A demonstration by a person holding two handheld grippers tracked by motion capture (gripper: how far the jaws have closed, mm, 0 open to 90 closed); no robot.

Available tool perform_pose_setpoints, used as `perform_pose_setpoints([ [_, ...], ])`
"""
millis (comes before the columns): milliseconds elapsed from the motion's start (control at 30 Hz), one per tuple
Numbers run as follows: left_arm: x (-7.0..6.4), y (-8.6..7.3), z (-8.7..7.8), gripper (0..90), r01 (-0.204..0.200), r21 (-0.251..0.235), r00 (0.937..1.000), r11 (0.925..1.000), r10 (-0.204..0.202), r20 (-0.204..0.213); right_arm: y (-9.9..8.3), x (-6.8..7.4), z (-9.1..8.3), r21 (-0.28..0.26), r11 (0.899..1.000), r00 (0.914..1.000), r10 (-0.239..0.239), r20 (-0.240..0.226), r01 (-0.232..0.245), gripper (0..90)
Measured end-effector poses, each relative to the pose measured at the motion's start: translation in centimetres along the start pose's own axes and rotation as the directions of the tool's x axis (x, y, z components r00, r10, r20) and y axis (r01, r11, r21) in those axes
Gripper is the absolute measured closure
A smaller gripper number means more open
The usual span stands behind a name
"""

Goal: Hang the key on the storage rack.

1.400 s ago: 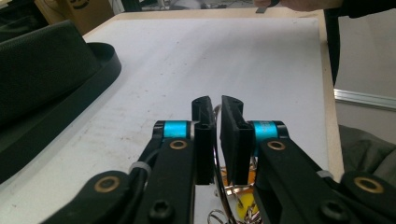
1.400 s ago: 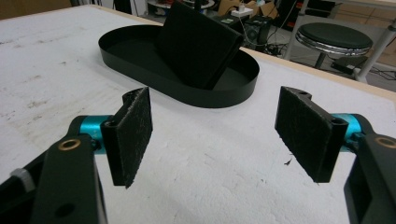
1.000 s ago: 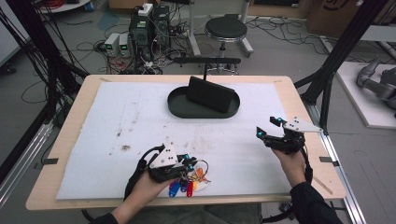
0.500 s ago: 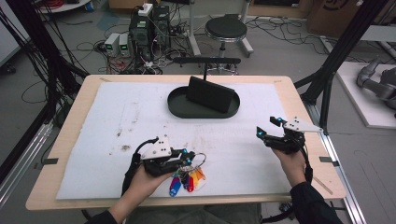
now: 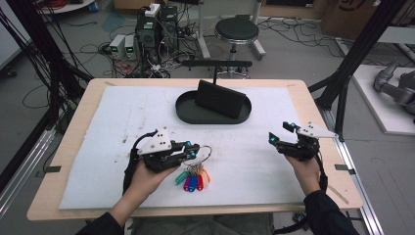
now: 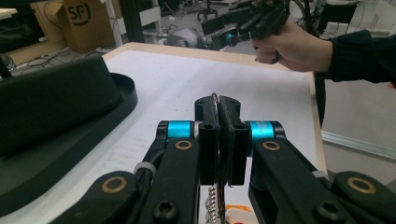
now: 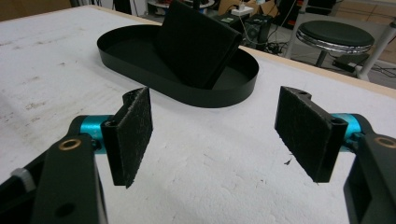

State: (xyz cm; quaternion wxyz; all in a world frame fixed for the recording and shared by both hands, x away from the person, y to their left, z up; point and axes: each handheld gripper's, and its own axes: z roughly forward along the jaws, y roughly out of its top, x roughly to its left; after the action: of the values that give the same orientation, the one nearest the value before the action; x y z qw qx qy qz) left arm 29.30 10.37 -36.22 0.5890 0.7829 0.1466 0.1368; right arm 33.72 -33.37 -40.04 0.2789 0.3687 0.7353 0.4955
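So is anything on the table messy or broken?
Nothing looks broken. The white mat has dark smudges on its left part, near the left gripper. The black wallet leans tilted in the tray rather than lying flat.

We see a wooden surface (image 5: 313, 105) covered by a white mat (image 5: 122, 117), with a black oval tray (image 5: 188, 113) and coloured key tags (image 5: 193, 180) on it.
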Motion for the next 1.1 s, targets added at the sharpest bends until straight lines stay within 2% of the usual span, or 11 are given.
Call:
perform_pose_setpoints([
  [333,1.8,2.7,0.0,86.3,-0.031,-0.027,0.9992,0.9991,0.031,-0.027,0.0,-0.1,-0.1,-0.004,1.000,1.0000,0.001,0.005,-0.001,28.0],
  [800,4.8,5.0,-0.1,86.3,-0.031,-0.059,0.9957,0.9978,0.026,-0.089,0.1,-0.2,-0.1,-0.008,1.000,1.0000,-0.001,0.009,0.001,28.0],
  [967,6.1,6.0,0.1,86.3,-0.034,-0.057,0.9931,0.9978,0.027,-0.114,0.1,-0.2,-0.1,-0.009,1.000,1.0000,0.002,0.007,-0.002,28.0],
  [1100,7.0,6.8,0.3,86.3,-0.038,-0.052,0.9880,0.9979,0.029,-0.152,0.1,-0.2,-0.2,-0.008,1.000,0.9999,0.008,0.006,-0.008,28.0],
])
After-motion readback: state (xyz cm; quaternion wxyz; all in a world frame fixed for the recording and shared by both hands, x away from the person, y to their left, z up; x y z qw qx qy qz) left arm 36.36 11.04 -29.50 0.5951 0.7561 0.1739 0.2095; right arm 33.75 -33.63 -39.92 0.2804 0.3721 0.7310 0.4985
